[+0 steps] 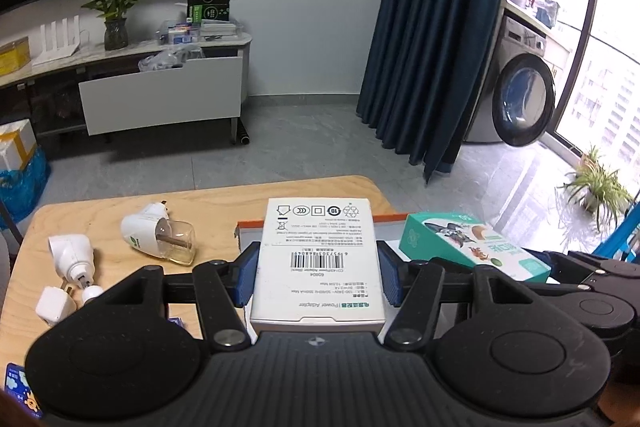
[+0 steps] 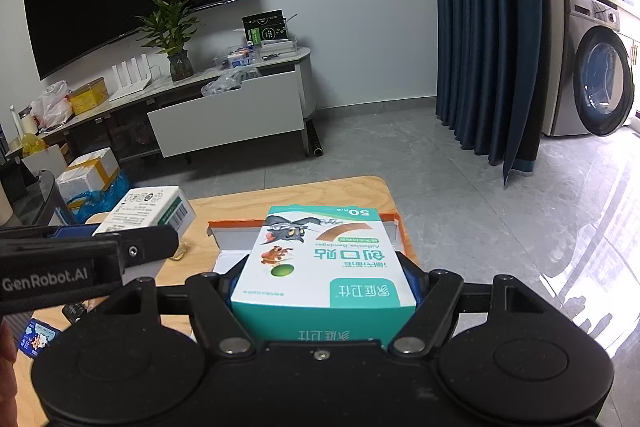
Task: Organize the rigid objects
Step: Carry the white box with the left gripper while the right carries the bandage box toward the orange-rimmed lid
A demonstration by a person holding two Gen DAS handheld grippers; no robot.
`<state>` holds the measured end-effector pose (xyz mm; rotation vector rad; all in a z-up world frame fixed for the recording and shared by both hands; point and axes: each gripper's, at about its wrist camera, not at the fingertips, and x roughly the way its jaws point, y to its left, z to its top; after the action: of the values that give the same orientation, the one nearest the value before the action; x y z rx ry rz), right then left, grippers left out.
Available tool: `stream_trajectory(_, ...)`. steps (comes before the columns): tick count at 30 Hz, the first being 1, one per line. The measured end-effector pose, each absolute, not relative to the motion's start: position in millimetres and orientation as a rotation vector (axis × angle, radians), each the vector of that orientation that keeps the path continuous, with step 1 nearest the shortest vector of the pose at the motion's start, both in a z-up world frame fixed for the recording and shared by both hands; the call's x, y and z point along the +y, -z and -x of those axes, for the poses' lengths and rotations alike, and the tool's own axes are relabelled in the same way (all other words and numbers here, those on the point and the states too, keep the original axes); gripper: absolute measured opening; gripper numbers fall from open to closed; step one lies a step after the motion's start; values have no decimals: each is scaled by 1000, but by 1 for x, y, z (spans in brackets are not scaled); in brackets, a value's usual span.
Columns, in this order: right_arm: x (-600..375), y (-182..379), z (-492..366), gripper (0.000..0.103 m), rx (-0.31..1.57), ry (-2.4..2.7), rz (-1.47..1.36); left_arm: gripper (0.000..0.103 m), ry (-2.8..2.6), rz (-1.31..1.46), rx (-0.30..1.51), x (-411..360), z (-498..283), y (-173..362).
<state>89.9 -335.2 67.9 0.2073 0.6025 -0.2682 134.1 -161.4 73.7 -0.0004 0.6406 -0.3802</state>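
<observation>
Where plugs [image 1: 68,267] lie, possibly loose.

Daylight from window [image 1: 608,75] at right, blown out; floor [image 2: 560,195] glare; strong fisheye bending edges; focus sharp.

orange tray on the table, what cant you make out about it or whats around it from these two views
- Orange tray interior: both views, hidden by the white adapter box and teal bandage box.
- Right gripper pads: right wrist view, mostly covered by the bandage box.
- Small blue packet: cut off by the left wrist view's edge.
- Adapter box print: too small.
</observation>
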Motion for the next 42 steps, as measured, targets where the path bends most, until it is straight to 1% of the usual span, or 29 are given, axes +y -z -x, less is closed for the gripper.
stream_trajectory(18,-327,-65,-101,84,623,277,-167,60,369,-28,636,-158,-135,-69)
stream_trajectory(42,-313,-69,-105,84,629,281,-140,60,358,23,628,-145,-127,-69)
